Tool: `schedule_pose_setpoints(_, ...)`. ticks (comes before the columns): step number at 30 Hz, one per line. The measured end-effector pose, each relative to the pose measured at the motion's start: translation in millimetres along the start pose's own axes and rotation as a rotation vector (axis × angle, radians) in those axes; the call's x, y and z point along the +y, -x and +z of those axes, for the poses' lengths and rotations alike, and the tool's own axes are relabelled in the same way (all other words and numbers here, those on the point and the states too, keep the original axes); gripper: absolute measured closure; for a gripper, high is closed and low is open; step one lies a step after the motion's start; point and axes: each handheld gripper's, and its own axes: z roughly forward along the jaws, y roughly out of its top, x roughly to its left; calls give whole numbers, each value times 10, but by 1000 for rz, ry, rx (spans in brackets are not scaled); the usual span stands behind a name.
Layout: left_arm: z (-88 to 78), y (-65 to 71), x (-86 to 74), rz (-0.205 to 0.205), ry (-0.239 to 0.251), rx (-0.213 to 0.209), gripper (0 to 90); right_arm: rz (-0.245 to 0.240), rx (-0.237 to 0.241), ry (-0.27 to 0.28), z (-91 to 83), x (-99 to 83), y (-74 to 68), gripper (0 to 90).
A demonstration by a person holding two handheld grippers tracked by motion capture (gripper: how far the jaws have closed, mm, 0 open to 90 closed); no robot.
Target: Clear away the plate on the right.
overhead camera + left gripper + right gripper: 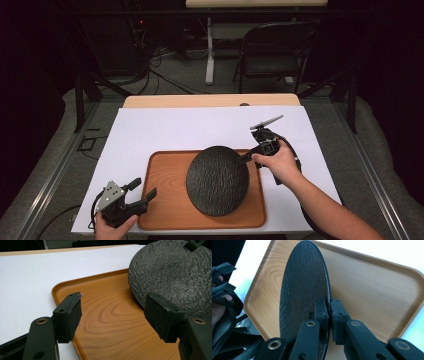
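A: Starting with the biggest thing, what do we have on the tabletop (150, 127)?

B: We have a white sheet over it, and on the sheet a wooden tray (165, 175). Over the tray sits the black textured plate (217, 180), round, so we find no long axis in it. It covers the tray's right half and leaves the left half bare.

A: Who has the plate?

B: Our right tongs (248, 158) do. They come in from the plate's far right edge and pinch the rim between narrow jaws, one pad on each face. In the right gripper view the plate (302, 292) runs straight away from the tongs (329, 315), tilted up on edge above the tray (374, 290). Whether its lower rim touches the wood we cannot tell.

A: And our left tongs?

B: The left tongs (142, 192) stand wide apart, holding nothing, at the tray's near left corner. The plate (175, 272) lies ahead and to their right, close but apart.
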Motion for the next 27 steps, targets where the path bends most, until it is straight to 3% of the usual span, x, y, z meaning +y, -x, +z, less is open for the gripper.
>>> schedule_pose_setpoints(10,2,0,-1,-1,-1,1,306,17,4,-7,59,-49,142,841)
schedule_pose_setpoints(18,-2,-1,0,-1,1,1,306,2,-12,6,71,-62,132,830)
schedule_pose_setpoints(27,9,-4,7,0,-1,-9,306,17,-22,10,92,-109,185,819)
